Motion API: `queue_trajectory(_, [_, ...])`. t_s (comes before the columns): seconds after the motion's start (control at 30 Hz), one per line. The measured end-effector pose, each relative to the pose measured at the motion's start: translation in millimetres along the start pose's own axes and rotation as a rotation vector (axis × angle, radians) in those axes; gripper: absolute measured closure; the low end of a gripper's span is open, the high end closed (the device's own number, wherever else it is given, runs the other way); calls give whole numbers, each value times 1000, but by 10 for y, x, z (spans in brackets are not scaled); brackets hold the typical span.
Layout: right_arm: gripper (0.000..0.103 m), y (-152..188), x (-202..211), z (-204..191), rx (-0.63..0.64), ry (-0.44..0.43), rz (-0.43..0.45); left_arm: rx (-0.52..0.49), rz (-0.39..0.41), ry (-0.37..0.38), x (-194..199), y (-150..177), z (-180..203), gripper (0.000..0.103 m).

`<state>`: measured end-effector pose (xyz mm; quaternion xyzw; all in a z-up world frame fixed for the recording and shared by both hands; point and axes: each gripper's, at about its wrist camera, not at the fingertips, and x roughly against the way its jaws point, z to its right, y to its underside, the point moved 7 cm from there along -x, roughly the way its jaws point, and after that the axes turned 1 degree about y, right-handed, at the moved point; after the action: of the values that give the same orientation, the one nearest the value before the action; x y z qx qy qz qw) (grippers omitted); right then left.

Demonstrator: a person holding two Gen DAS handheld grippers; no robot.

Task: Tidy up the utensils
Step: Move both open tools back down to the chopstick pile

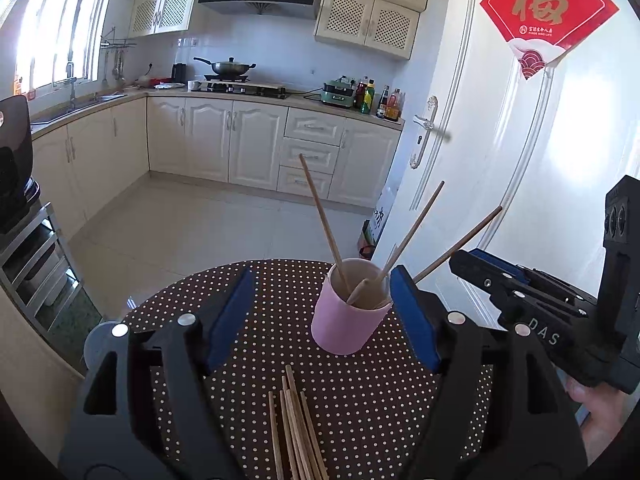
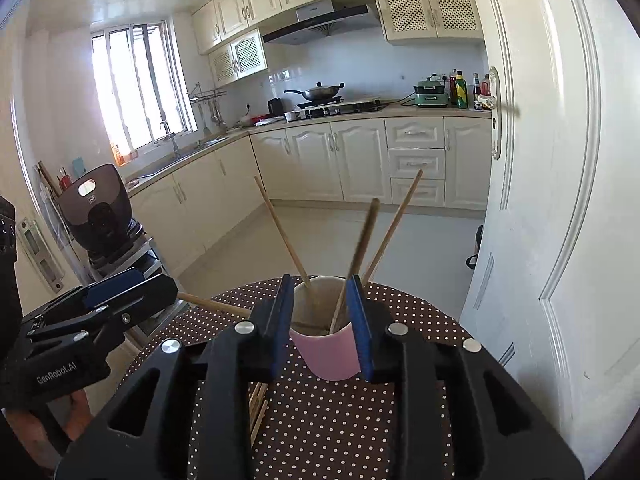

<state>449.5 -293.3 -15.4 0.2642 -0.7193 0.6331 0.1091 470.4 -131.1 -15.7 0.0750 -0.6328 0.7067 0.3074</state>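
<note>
A pink cup (image 1: 347,317) stands on the round polka-dot table (image 1: 360,400) with wooden chopsticks (image 1: 322,224) leaning in it. A bundle of loose chopsticks (image 1: 296,432) lies on the cloth in front of it. My left gripper (image 1: 320,316) is open, its blue pads wide apart, with the cup just inside the right pad. In the right wrist view my right gripper (image 2: 322,328) is open above the cup (image 2: 330,354), and a blurred chopstick (image 2: 362,252) drops between the pads into it. The left gripper (image 2: 120,300) shows at the left with a chopstick (image 2: 212,304) beside it.
The table (image 2: 360,420) stands beside a white door (image 2: 560,200) on the right. A metal rack with a black appliance (image 2: 98,208) stands to the left. Kitchen cabinets, a stove with a wok (image 1: 232,67) and bottles line the far wall beyond open floor.
</note>
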Motion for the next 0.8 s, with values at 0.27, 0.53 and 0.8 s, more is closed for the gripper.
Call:
queue_trajectory(0.27, [66, 298, 115, -162, 15, -24, -82, -68, -69, -62, 308, 305, -208, 30])
queue_trajectory(0.53, [62, 904, -126, -398, 38, -61, -269, -65, -268, -104, 223, 858, -475, 26])
queue_trajectory(0.8, [61, 1376, -417, -533, 48, -68, -428, -48, -503, -99, -159, 1516, -596, 26])
